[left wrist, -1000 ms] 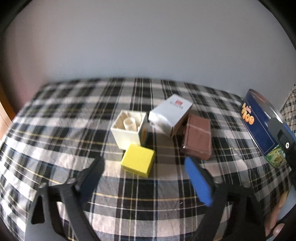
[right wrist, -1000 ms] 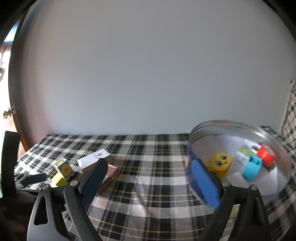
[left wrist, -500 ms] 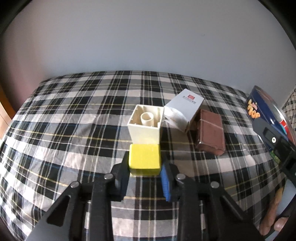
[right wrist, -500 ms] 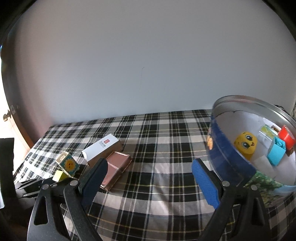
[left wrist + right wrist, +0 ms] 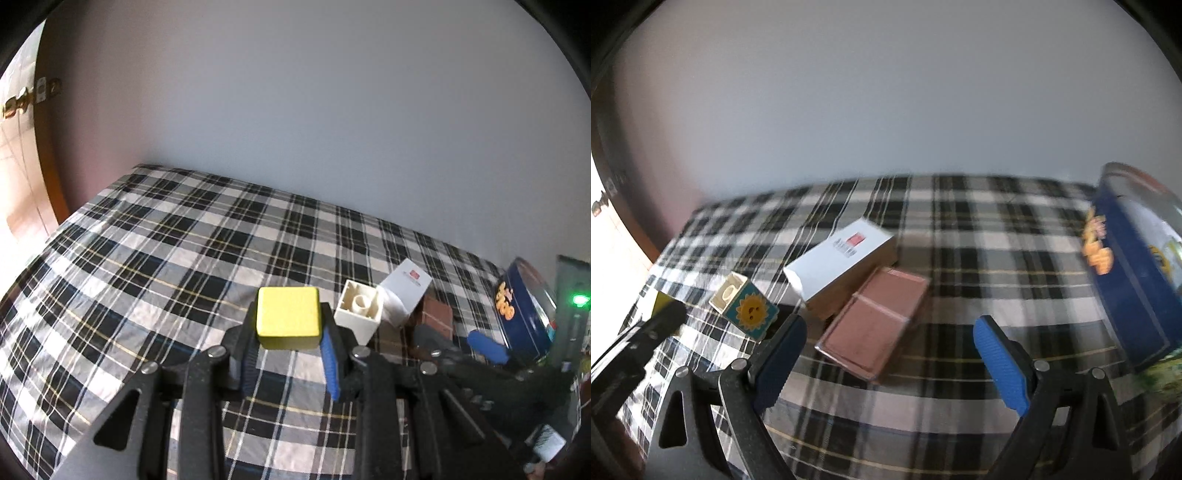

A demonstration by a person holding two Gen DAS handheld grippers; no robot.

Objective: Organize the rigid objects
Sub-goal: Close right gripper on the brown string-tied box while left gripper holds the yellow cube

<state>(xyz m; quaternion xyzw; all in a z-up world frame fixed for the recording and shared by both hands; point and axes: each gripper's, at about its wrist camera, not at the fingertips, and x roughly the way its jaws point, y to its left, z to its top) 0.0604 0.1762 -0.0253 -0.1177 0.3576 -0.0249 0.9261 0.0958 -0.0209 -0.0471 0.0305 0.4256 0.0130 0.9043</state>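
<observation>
My left gripper (image 5: 289, 345) is shut on a yellow block (image 5: 287, 317) and holds it above the plaid cloth. Right of it stand a cream hollow block (image 5: 359, 309), a white carton (image 5: 404, 291) and a brown flat box (image 5: 436, 314). My right gripper (image 5: 890, 354) is open and empty, with the brown flat box (image 5: 873, 325) between and just beyond its fingers. The white carton (image 5: 840, 264) lies behind that box, and the cream block with a sun picture (image 5: 744, 308) sits to the left. A round blue tin (image 5: 1134, 273) stands at the right.
The plaid cloth (image 5: 155, 266) covers the whole surface up to a plain wall. The blue tin (image 5: 524, 306) also shows at the right of the left wrist view, beside the right gripper's blue pad (image 5: 487, 350). A wooden door with a knob (image 5: 16, 105) is at the far left.
My left gripper closed on the yellow block and lifted it off the cloth. My right gripper swung left from the tin toward the brown box, still open.
</observation>
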